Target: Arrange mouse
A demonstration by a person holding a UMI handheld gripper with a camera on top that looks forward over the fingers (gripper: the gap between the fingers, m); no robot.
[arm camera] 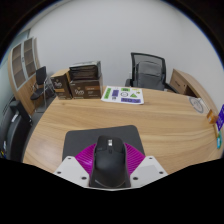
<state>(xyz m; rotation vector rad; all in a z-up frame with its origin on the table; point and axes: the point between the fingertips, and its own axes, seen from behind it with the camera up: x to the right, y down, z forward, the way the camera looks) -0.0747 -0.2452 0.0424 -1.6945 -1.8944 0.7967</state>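
Gripper view shows the mouse (108,160) low in the centre of the frame, sitting between the two fingers, whose pink pads (88,156) flank its sides. The pads look pressed against its body, so the gripper (108,170) is judged to be clenched on the mouse, likely carrying it for placement. Just beyond it lies a dark mouse mat (105,142) on the wooden table (170,130), a likely target for the arranging. A printed sheet (122,95) rests near the table's far edge, with an office chair (148,70) at upper right
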